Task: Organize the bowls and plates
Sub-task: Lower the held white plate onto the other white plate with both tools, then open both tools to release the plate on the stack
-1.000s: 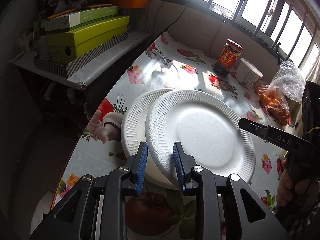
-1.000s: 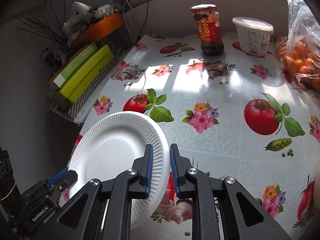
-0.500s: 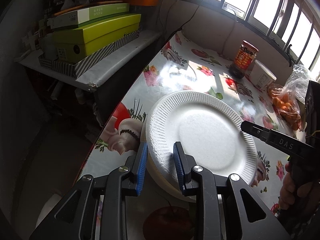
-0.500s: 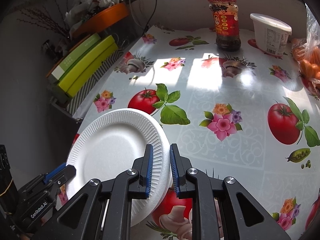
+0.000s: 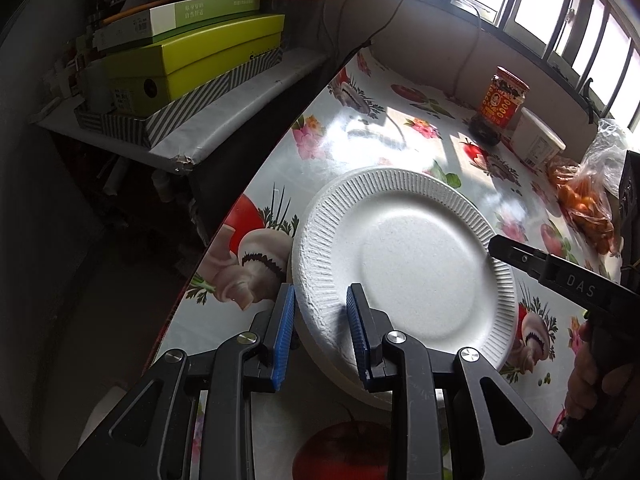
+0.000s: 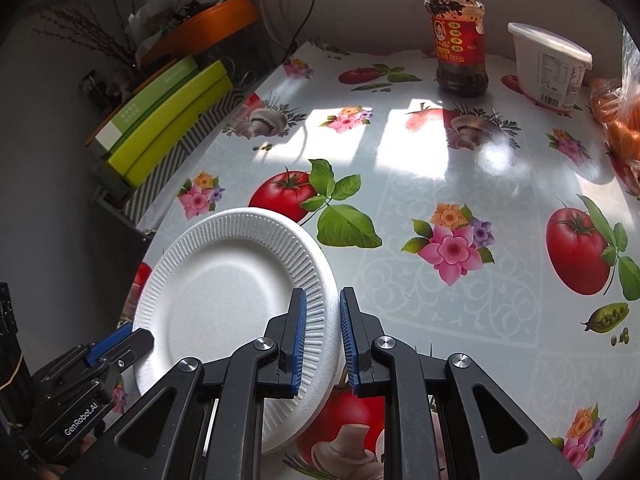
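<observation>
**Two grippers on one foam plate**

Left gripper (image 5: 320, 320) clamped on the near rim of the white foam plate (image 5: 404, 264), jaws narrow, at lower centre of the left wrist view. Right gripper (image 6: 323, 332) pinching the opposite rim, jaws nearly shut. Plate held over a second plate (image 5: 348, 380) on the floral bench (image 6: 440, 200). Jar (image 6: 458, 40) and tub (image 6: 550, 68) at upper right of the right wrist view.
</observation>
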The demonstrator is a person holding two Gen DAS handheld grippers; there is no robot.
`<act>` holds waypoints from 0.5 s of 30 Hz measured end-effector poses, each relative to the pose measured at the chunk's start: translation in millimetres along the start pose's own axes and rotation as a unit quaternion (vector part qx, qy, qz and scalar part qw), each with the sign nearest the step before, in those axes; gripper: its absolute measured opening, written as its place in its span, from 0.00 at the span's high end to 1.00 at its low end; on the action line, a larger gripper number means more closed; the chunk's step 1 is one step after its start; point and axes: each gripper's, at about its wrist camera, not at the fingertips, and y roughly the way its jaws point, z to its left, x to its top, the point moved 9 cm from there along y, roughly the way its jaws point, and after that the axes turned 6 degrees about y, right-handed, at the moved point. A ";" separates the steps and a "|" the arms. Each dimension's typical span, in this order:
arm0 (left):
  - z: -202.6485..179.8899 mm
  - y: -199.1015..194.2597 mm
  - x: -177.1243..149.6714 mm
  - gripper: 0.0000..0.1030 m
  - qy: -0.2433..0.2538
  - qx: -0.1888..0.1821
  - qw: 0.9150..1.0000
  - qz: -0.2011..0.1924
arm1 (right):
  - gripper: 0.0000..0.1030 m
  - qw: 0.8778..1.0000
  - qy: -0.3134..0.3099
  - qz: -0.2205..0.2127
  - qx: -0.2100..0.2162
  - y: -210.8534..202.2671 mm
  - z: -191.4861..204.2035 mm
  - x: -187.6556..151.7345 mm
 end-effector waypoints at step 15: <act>1.2 -1.8 0.9 0.73 -0.004 -0.001 1.000 -0.002 | 0.83 1.000 0.004 0.000 0.000 0.8 -1.0 -1.3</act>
